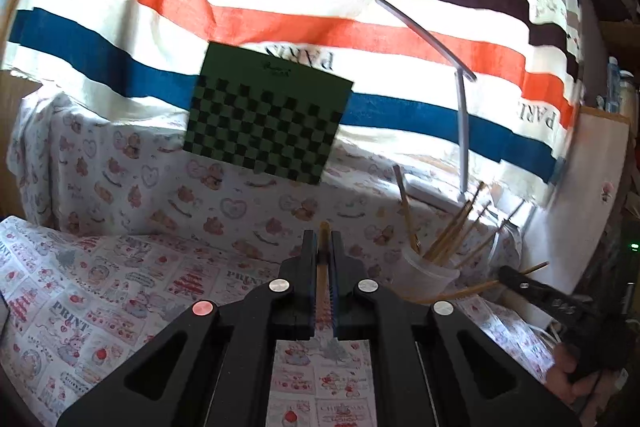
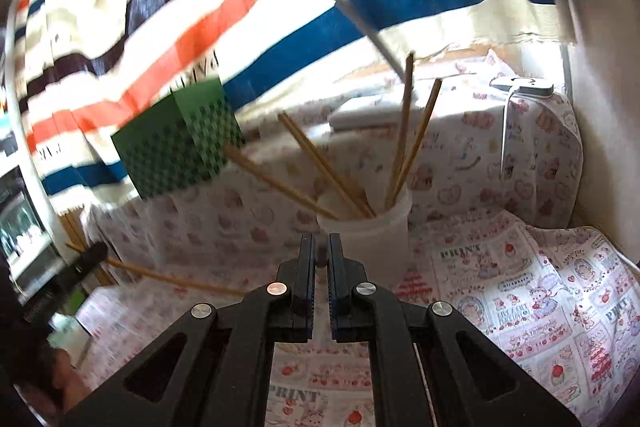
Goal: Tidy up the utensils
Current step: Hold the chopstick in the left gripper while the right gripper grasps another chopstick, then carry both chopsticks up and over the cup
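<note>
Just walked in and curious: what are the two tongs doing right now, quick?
Left tongs: closed on a wooden chopstick.
Right tongs: nearly closed with a narrow gap, holding nothing, just in front of the white cup of chopsticks.

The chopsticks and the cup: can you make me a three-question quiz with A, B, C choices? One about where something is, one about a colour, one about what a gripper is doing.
1. Where are most chopsticks?
A. In the white cup
B. On the floor
C. Inside the green box

2. What colour is the checkered box?
A. Yellow
B. Green
C. Purple

3. What is the left gripper doing?
A. Open wide, holding nothing
B. Squeezing the cup
C. Shut on one chopstick

Answers: 1 A, the sticks fan out of the cup's mouth. 2 B, its squares are green and dark. 3 C, a wooden stick runs between its closed fingers.
</note>
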Available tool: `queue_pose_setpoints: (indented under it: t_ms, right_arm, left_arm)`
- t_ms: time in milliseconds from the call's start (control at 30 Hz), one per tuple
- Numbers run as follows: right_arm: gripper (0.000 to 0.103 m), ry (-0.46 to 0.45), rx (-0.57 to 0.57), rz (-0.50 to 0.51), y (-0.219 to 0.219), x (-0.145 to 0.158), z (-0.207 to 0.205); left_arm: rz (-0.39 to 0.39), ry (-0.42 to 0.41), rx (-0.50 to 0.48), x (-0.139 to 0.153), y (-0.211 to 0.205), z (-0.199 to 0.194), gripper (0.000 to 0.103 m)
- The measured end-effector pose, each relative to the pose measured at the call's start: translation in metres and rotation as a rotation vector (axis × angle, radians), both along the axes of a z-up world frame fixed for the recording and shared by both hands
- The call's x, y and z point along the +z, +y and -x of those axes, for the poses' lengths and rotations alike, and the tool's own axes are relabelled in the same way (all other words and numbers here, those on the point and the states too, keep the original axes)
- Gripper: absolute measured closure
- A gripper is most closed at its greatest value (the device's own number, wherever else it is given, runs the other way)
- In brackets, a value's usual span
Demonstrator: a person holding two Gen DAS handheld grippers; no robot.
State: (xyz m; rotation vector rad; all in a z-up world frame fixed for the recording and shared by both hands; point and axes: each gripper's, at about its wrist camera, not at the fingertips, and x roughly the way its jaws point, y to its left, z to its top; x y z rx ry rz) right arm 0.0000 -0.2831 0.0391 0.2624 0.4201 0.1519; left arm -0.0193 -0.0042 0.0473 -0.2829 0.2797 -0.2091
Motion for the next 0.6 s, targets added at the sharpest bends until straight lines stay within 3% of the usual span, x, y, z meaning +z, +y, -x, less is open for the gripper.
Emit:
queue_pose_setpoints:
  t_ms: [300, 600]
  right_arm:
    - [0.097, -0.167, 0.088, -0.096, -0.007, 0.020, 0.029]
    - [0.097, -0.178, 0.072, -0.067, -0.001, 0.021, 0.034]
  left_arm:
    - [0.013, -0.075, 0.021, 0.006, 0.005, 0.012, 0.099]
    - [-0.002, -0.098, 0.013, 0.015, 0.001, 0.016, 0.099]
